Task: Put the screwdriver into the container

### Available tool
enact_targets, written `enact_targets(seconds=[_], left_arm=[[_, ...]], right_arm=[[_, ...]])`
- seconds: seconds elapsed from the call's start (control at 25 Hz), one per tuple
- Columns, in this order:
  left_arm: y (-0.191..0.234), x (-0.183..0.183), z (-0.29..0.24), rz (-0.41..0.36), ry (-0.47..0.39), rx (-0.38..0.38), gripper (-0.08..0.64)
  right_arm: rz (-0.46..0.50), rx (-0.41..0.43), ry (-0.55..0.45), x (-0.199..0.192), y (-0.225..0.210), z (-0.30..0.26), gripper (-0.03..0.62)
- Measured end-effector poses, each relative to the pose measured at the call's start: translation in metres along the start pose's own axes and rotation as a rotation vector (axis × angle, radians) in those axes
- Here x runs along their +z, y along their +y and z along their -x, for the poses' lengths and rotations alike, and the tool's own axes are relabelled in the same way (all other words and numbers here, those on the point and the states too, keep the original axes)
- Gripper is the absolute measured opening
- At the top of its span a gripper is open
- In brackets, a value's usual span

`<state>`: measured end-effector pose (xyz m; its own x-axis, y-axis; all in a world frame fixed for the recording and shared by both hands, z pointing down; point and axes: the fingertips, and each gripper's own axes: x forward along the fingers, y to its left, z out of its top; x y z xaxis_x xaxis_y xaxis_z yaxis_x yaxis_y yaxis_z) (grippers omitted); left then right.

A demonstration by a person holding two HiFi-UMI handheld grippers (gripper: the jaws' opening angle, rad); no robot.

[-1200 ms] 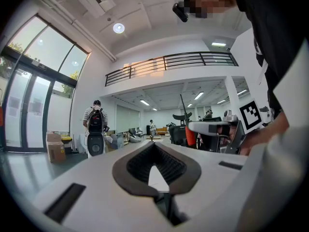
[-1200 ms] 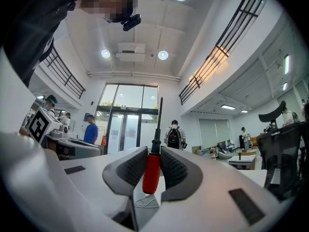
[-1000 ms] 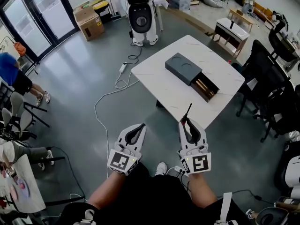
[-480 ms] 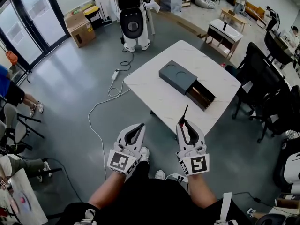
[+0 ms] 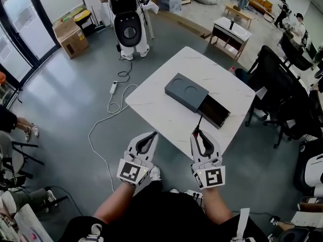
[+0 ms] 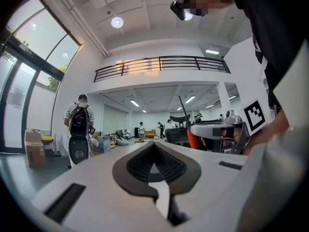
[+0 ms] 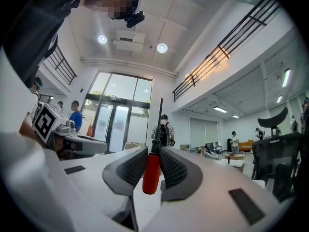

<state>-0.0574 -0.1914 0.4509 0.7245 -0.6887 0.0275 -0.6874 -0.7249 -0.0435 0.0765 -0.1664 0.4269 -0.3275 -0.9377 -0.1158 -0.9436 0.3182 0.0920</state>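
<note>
The white tabletop [image 5: 161, 110] lies ahead of both sets of fingers as I run the rig remotely. On it sits the dark container [image 5: 185, 91], with its open drawer [image 5: 216, 113] at the end nearer my right side. The left gripper [image 5: 149, 138] hangs short of the tabletop's edge, its fingers clenched tip to tip on nothing. The right gripper [image 5: 200, 135] hovers at the near edge, fingers grasping the screwdriver [image 7: 152, 170] by its red handle. The dark shaft sticks out past the fingertips. The screwdriver's long axis runs along the fingers and points forward at the drawer, which lies just beyond and a touch right of the shaft's tip. The container's long side lies aslant to that line. The right hand is clearly the nearer one, and I judge the coming move to be a short reach forward over the drawer.
</note>
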Motion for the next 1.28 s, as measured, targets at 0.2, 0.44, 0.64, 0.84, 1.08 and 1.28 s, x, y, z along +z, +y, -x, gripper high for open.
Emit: enact_targets(seconds=[0.2,0.44,0.64,0.84,1.08,1.28], left_arm=[[0.028,0.001,-0.023,0.003,-0.007,-0.056,0.005],[0.047,-0.009,-0.039,0.038,0.002,-0.13,0.005],[0.051,-0.009,-0.059,0.021,-0.032,-0.183,0.005],[0.041,-0.013,-0.09,0.036,0.003,-0.205,0.005],[0.019,-0.016,-0.134,0.021,-0.019,-0.249,0.005],[0.007,-0.021,-0.166,0.029,-0.004,-0.257,0.005]], right_arm=[[0.013,-0.055,0.029,-0.009,-0.004,-0.029,0.1],[0.035,-0.126,0.057,-0.017,-0.01,-0.049,0.1],[0.045,-0.175,0.079,-0.024,-0.024,-0.054,0.1],[0.052,-0.212,0.128,-0.041,-0.056,-0.052,0.1],[0.065,-0.234,0.206,-0.075,-0.107,-0.046,0.1],[0.072,-0.24,0.243,-0.097,-0.145,-0.041,0.1]])
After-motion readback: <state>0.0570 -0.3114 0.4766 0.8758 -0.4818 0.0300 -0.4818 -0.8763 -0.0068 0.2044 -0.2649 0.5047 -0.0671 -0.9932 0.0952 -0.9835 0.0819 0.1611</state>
